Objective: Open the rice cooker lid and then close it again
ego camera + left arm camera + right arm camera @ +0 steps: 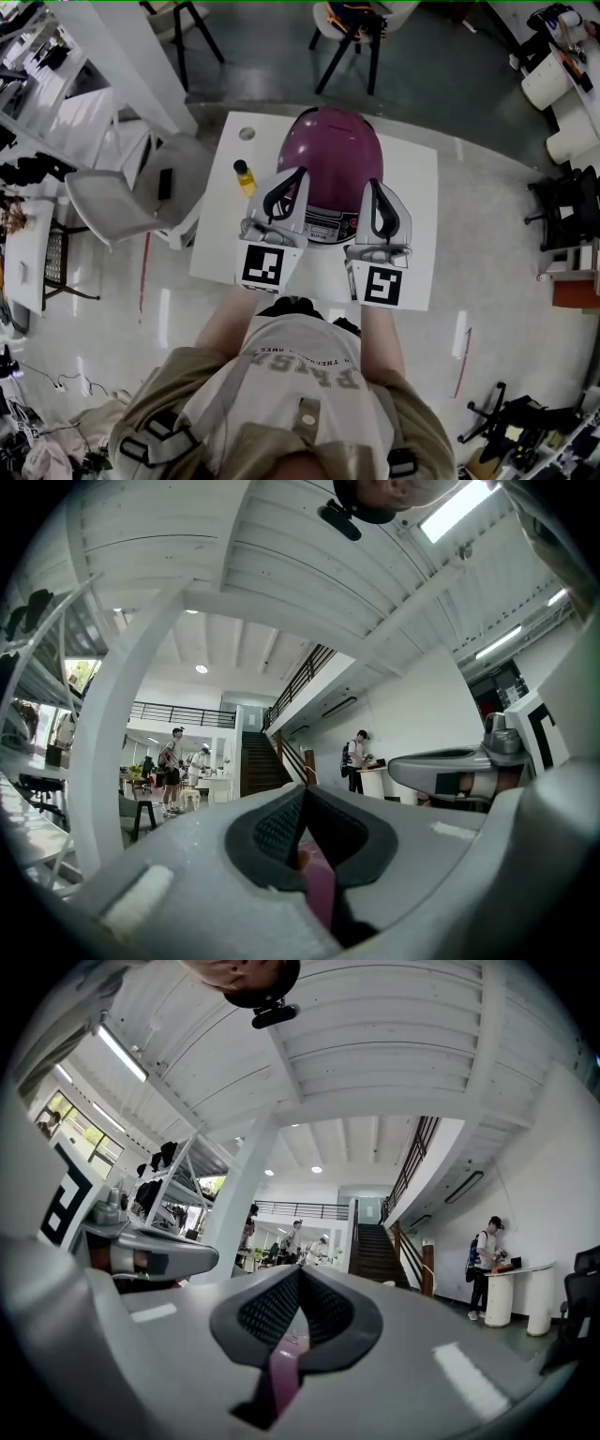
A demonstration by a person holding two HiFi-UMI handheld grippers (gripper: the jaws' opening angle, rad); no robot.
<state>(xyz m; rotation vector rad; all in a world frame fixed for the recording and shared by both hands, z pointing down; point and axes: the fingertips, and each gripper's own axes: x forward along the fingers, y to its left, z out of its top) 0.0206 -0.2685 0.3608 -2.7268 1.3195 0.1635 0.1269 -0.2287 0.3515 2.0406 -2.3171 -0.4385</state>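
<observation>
Cooker: purple cooker [330, 159] sits mid-surface, control panel facing the person.
Lid: lid [328, 139] is down, dome flush, no gap showing (just how the task wants it at the end).
Stage: a shut lid fits a cooker due to be opened, or one opened and closed again. These views can't split the two.
Left tongs: left tongs [300, 174] pinched together, gripping nothing, tips over the cooker's front left.
Right tongs: right tongs [373, 186] closed too and empty, over the front right.
Surface: white surface [412, 272] carries it all.
Count: one cooker, one lid, two tongs, one yellow bottle [244, 176] just left of the cooker.
</observation>
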